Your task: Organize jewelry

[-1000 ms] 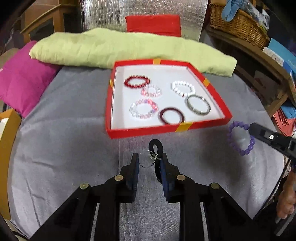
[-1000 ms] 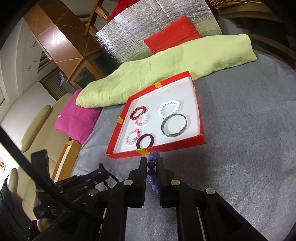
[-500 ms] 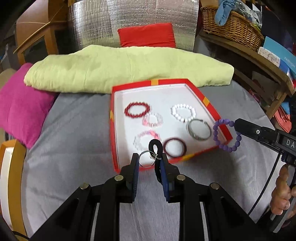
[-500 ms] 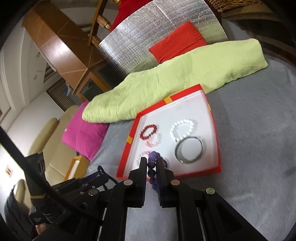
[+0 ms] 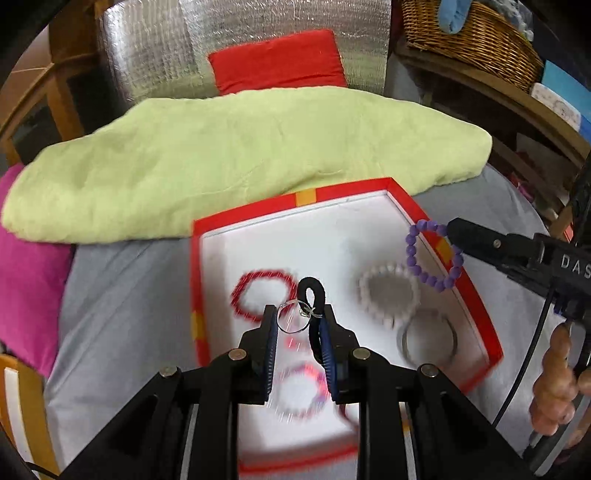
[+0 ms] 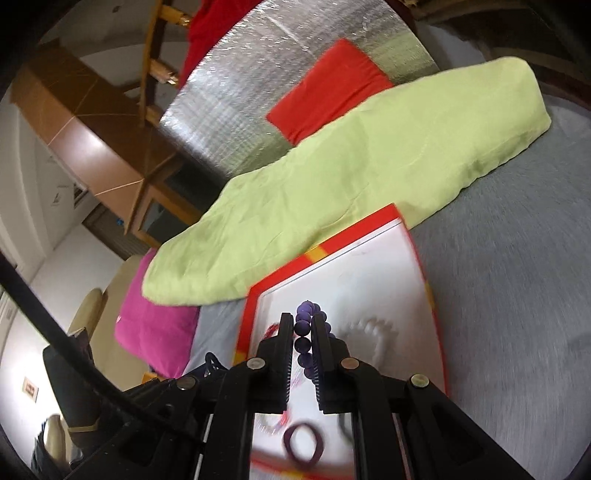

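A red tray with a white floor lies on the grey cloth and holds several bracelets, among them a red bead one, a white bead one and a metal bangle. My left gripper is shut on a black cord with a thin metal ring, held above the tray. My right gripper, also in the left wrist view, is shut on a purple bead bracelet, which hangs over the tray's right rim; it also shows in the right wrist view.
A long green cushion lies just behind the tray, with a red cushion and a silver foil panel beyond. A magenta cushion sits at the left. A wicker basket stands on a shelf at the right.
Both grippers have moved forward from the bare cloth to above the tray, each keeping its hold. The purple bracelet went from beside the tray to over its right rim.
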### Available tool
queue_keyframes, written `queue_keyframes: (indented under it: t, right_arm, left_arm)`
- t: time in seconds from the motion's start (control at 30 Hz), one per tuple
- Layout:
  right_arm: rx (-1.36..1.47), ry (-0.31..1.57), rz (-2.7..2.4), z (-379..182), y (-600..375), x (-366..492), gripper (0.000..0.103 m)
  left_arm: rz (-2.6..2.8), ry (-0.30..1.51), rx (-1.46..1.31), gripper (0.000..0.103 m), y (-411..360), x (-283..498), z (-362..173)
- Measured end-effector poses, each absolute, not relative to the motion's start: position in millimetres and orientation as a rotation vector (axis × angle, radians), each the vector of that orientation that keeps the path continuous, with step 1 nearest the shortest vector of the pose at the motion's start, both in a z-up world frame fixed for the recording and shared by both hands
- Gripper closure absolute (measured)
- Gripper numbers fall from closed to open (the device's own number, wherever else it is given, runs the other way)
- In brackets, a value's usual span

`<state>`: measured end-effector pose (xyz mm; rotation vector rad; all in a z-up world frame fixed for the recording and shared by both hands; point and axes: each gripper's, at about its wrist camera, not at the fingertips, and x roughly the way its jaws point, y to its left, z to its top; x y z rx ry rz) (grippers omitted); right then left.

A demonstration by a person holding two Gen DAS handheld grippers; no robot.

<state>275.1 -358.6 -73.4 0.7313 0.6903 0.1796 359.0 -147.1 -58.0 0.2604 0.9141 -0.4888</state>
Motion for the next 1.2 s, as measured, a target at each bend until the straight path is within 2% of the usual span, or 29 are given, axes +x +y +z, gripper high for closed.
queue_keyframes:
  t: [0.23,0.4,0.47,0.5,0.53,0.57,0.6,0.77,0.83,0.9,1.13,1.2]
  right_arm:
    - [0.79,0.73,0.146,-97.0,-376.6,330.0,0.092]
    - [0.818,0.745,0.097,-110.0,-385.7,347.3,0.086]
    - [0.829,0.726,0.072,-109.2,-392.9,342.4,0.076]
    - [0.838,0.715,0.064,-107.7,-396.9,337.2,0.072]
    - [0.845,0.712,0.066,-105.6,-398.8,331.5,0.072]
    - [0.841,0.717,0.078,-102.6,-398.1,326.4,0.072]
    - [0.824,0.73,0.091,-98.1,-395.0,320.6,0.072]
    - [0.654,0.811,0.085,-60.8,-368.3,272.0,0.071]
    - [0.576,0.796,0.076,-41.0,-355.2,241.3,0.048]
    - [0.523,0.765,0.065,-25.1,-342.4,204.6,0.041]
    - [0.298,0.738,0.037,27.6,-293.5,89.9,0.04]
    - [0.271,0.733,0.014,41.5,-284.3,67.2,0.039]
  left_arm:
    - [-0.496,0.995,0.274,0.078,-189.2,413.0,-81.6]
    - [-0.454,1.051,0.244,0.076,-190.4,430.4,-94.5]
    - [-0.459,1.036,0.227,0.072,-182.3,423.1,-86.5]
    - [-0.451,1.017,0.223,0.064,-177.0,415.7,-79.6]
    - [-0.441,0.993,0.221,0.058,-170.4,405.4,-71.3]
    - [-0.433,0.972,0.221,0.049,-164.7,395.4,-64.4]
    - [-0.421,0.946,0.225,0.044,-157.7,382.0,-55.7]
    - [-0.331,0.854,0.223,0.033,-112.3,304.1,-15.6]
    - [-0.295,0.822,0.211,0.028,-94.4,276.0,0.3]
    - [-0.248,0.774,0.186,0.025,-73.8,240.5,21.8]
    - [-0.058,0.561,0.243,0.002,-32.9,147.6,74.2]
    - [-0.037,0.532,0.266,0.002,-28.2,128.5,82.7]
